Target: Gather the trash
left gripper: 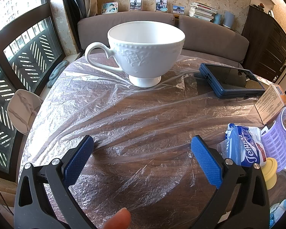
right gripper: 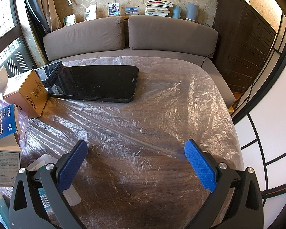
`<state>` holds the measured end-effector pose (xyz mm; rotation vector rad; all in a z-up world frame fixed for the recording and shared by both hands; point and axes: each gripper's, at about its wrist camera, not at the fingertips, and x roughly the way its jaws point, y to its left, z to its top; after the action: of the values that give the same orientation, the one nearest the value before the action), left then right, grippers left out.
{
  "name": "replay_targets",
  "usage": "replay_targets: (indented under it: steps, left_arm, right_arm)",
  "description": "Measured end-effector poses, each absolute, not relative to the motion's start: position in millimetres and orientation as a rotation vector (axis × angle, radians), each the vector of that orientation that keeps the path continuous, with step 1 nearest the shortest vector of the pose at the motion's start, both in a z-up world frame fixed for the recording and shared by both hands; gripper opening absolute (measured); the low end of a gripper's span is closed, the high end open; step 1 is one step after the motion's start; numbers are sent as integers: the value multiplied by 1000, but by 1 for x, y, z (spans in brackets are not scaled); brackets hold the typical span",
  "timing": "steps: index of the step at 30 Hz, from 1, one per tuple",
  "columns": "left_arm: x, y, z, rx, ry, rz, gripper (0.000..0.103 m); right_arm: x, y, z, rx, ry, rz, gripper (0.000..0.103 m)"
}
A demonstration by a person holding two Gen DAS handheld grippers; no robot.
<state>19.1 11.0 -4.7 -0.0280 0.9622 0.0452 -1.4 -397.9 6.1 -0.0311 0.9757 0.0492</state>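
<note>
My left gripper [left gripper: 142,143] is open and empty, low over the plastic-covered wooden table [left gripper: 135,118]. A crumpled blue and white tissue pack [left gripper: 245,146] lies just right of its right finger. My right gripper [right gripper: 136,147] is open and empty over a bare part of the same table [right gripper: 162,114]. To its left stand a gold L'Oreal box [right gripper: 29,93], a blue and white Naproxen tablet box [right gripper: 2,124] and a small clear plastic package [right gripper: 45,161] partly under the left finger.
A white footed cup [left gripper: 145,51] stands ahead of the left gripper. A blue-cased device [left gripper: 231,80] lies at the right, with a purple hair roller [left gripper: 276,143] and yellow cap [left gripper: 269,169]. A black phone [right gripper: 97,83] lies ahead of the right gripper. A sofa [right gripper: 143,36] runs behind the table.
</note>
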Motion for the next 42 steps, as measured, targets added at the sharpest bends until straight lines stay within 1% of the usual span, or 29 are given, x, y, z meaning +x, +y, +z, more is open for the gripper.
replay_targets:
  steps: [42]
  left_arm:
    - [21, 12, -5, -28, 962, 49, 102]
  right_arm:
    - [-2, -398, 7, -30, 976, 49, 99]
